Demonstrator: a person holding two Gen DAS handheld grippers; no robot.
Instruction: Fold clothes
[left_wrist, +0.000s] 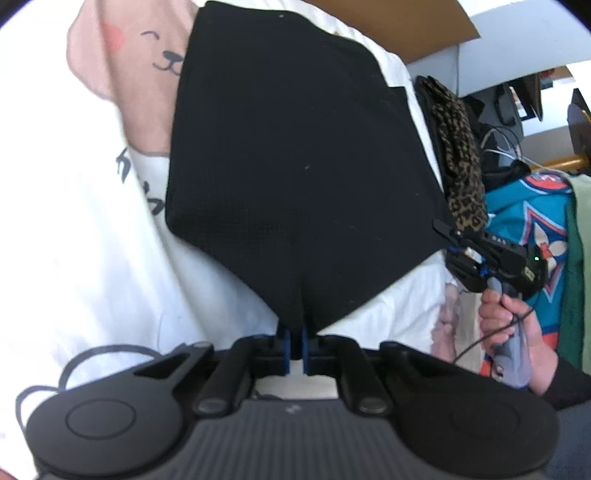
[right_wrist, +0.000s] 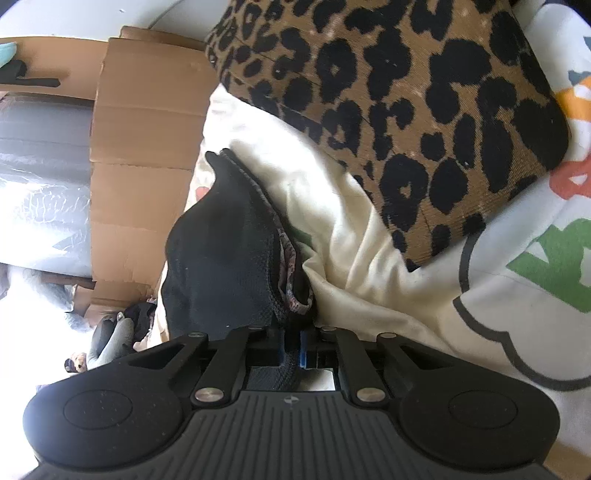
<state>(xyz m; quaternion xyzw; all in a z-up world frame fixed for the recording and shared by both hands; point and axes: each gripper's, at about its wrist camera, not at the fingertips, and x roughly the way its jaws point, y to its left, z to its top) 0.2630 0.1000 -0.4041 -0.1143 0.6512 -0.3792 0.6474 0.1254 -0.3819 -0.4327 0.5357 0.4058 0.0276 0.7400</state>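
Both grippers are clamped on corners of the black garment (left_wrist: 295, 166), which lies on the white printed sheet (left_wrist: 74, 221): the left gripper (left_wrist: 294, 343) on the near corner, the right gripper (right_wrist: 294, 350) apparently on the far one beside the leopard-print cloth (right_wrist: 406, 110). Lift both corners evenly, keep the edge taut, and lay it squarely over.

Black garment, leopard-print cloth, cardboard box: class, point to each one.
black garment (left_wrist: 291, 155), left wrist view, middle of the fabric.
leopard-print cloth (right_wrist: 391, 107), right wrist view, middle of its top face.
cardboard box (right_wrist: 147, 122), right wrist view, its flap.
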